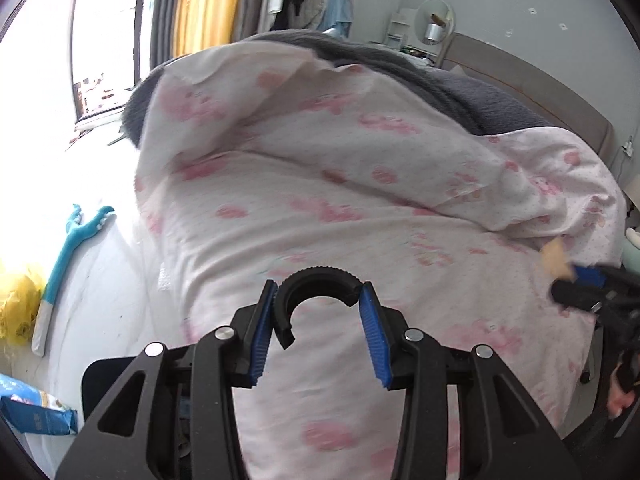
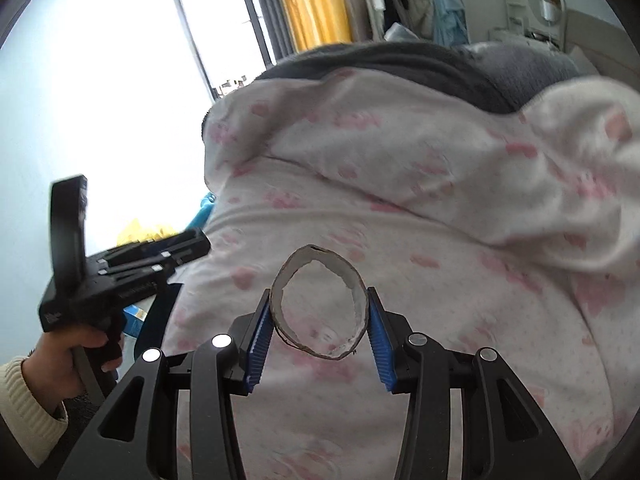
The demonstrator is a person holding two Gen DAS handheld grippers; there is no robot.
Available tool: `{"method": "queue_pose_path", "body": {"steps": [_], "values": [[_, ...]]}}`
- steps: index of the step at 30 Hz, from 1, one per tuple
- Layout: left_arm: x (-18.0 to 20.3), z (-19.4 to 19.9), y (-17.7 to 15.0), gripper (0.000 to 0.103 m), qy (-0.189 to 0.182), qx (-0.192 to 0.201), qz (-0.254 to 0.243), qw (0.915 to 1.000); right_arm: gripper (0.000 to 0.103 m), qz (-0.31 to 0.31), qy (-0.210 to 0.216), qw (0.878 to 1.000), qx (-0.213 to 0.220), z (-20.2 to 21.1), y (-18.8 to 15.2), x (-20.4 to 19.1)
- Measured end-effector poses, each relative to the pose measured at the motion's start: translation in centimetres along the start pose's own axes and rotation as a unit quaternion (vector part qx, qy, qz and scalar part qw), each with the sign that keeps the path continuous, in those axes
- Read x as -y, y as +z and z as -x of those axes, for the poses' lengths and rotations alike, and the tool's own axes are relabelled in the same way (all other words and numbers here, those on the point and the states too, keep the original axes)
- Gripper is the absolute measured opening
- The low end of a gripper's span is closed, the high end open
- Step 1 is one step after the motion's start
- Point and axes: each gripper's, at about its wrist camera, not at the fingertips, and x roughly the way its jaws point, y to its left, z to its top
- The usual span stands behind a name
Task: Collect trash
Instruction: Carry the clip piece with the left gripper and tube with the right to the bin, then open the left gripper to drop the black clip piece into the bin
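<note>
Presently, two pieces of trash are held above a bed, one in each gripper. In the left wrist view, the left gripper is seen partly closed, its blue pads pressed on both sides of a black C-shaped plastic ring, whose open side faces back toward the camera. In the right wrist view, the right gripper is likewise partly closed, and a cardboard tube is clamped between its blue pads; the tube is squeezed into an oval and is viewed end-on, so the bedding is seen through its hollow.

Below both grippers a white quilt with pink prints is spread in rumpled folds, and a dark grey blanket is bunched behind it. To the left of the bed, on the pale floor, a blue long-handled tool, a yellow plastic bag and a blue packet are lying. A yellow curtain is hung beside the bright window. At the lower left of the right wrist view, the person's hand, in a cream knitted sleeve, is wrapped around the left gripper's handle.
</note>
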Motion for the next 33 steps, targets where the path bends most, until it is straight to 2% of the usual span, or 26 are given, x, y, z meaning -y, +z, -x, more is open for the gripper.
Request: {"method": "queue_pose_path", "body": {"steps": [12, 20, 29, 33], "values": [[-9.6, 1.1, -3.3, 0.045, 0.056, -0.037, 0.076, 0.9949, 0.045, 0.027, 0.051, 0.998, 0.005, -2.2, 2.4, -7.5], [-13.8, 0.6, -6.7, 0.045, 0.085, -0.094, 0.095, 0.9875, 0.045, 0.06, 0.08, 0.995, -0.004, -4.1, 3.1, -13.3], [-17.2, -0.8, -11.0, 0.045, 0.094, -0.184, 0.116, 0.9716, 0.045, 0.088, 0.106, 0.99, -0.026, -7.1, 3.2, -18.7], [-18.3, -1.0, -12.6, 0.046, 0.097, -0.208, 0.127, 0.965, 0.045, 0.099, 0.113, 0.988, -0.039, -8.4, 2.9, -20.7]]}}
